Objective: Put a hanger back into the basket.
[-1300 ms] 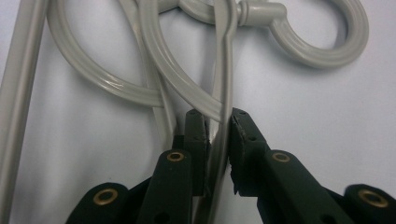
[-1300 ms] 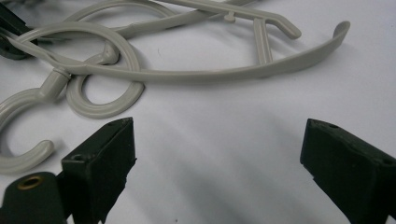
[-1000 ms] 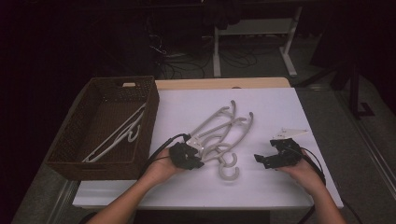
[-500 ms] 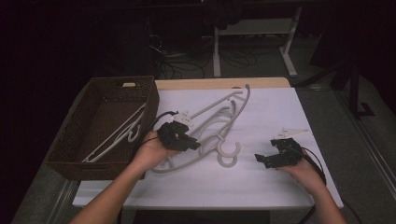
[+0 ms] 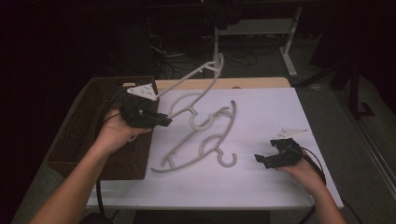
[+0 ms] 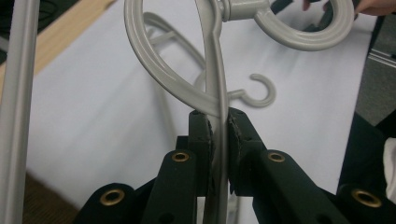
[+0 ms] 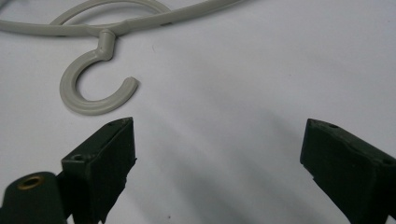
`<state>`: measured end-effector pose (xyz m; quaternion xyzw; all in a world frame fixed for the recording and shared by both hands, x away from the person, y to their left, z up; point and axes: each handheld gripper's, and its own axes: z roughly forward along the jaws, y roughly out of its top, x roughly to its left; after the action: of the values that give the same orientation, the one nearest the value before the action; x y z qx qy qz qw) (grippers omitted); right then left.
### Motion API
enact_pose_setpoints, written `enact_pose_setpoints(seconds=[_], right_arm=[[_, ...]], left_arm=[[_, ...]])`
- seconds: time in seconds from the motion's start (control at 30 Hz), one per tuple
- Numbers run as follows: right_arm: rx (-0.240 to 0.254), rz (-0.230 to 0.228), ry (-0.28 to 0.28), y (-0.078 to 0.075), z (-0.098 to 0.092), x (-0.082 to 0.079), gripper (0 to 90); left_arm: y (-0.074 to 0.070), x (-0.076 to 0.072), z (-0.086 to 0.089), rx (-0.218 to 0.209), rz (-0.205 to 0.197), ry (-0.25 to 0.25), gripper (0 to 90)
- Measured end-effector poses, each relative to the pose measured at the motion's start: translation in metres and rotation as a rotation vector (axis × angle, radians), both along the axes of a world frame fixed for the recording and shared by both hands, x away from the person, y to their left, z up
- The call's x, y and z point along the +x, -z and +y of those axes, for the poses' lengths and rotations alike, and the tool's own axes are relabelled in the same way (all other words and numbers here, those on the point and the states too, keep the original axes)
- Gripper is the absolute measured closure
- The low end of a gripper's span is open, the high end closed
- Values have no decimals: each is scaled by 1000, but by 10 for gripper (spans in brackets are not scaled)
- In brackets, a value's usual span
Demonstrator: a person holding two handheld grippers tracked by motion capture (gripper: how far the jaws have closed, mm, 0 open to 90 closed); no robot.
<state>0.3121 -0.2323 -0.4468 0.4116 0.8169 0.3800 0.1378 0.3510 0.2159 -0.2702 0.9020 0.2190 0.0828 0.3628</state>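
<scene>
Gripping a grey hanger [image 5: 187, 88] in left gripper [image 6: 219, 135] fingers, right gripper [image 7: 219, 158] fingers released, white tabletop [image 5: 261, 182], dark room.

The room is dark beyond a table [image 5: 261, 186] covered with a white sheet, a strip of bare wood showing along its far edge. Behind it, on a grey floor [image 5: 369, 154], stands a white-legged desk frame [image 5: 285, 51], with dark cables [image 5: 243, 58] lying beneath it.
</scene>
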Motion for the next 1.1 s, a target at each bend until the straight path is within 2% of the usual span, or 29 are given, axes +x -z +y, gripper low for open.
enact_pose_setpoints(seconds=[0.13,0.3,0.43,0.63,0.87,1.0,1.1], right_arm=[[-1,1,5,0,0,0,99],[-6,0,5,1,0,0,99],[-8,0,4,1,0,1,99],[-10,7,9,2,1,1,100],[-17,11,14,2,0,1,99],[-17,10,13,2,0,1,100],[-19,10,13,3,0,2,100]], left_arm=[[-5,1,34,-10,-7,-46,819],[-3,0,79,-28,-3,-116,819],[4,-3,111,-38,14,-168,818],[26,-2,149,-38,60,-224,818],[49,-3,174,-46,107,-250,818],[60,1,182,-54,143,-266,817],[68,5,186,-45,155,-266,816]])
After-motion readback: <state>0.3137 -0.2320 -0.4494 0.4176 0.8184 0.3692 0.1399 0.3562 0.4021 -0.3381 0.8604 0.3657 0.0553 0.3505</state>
